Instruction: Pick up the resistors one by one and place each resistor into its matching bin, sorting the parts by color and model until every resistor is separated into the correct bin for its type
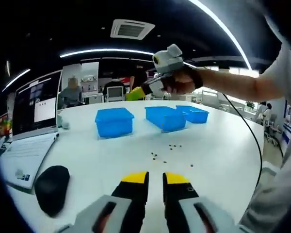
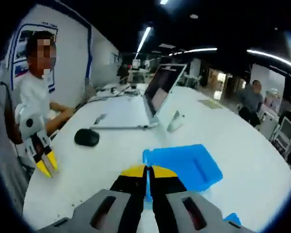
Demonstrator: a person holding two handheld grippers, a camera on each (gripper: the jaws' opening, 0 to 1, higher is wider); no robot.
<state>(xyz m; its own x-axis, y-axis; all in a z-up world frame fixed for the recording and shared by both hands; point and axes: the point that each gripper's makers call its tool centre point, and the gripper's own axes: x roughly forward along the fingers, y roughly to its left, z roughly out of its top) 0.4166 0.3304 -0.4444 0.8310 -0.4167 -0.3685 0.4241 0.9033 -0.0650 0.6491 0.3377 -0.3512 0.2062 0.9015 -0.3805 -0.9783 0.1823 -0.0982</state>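
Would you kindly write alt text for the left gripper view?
The left gripper, jaws slightly apart, points across a white table at scattered small resistors before three blue bins. The right gripper hovers above the bins; a laptop and mouse sit left.

Room lit from above by long ceiling strip lights (image 1: 106,51), bowed into arcs by fisheye in left gripper view; ceiling itself dark. White table (image 1: 218,160) bright, evenly lit, shadows soft & short under blue bins (image 1: 114,121) and mouse (image 1: 52,188). Right gripper view softer overall w/ motion blur: laptop (image 2: 160,92) and blue bin (image 2: 184,165) edges smeared, bkgd hazy. Strong barrel distortion near edges in both; straight lines curve. Near jaws slightly out of focus.
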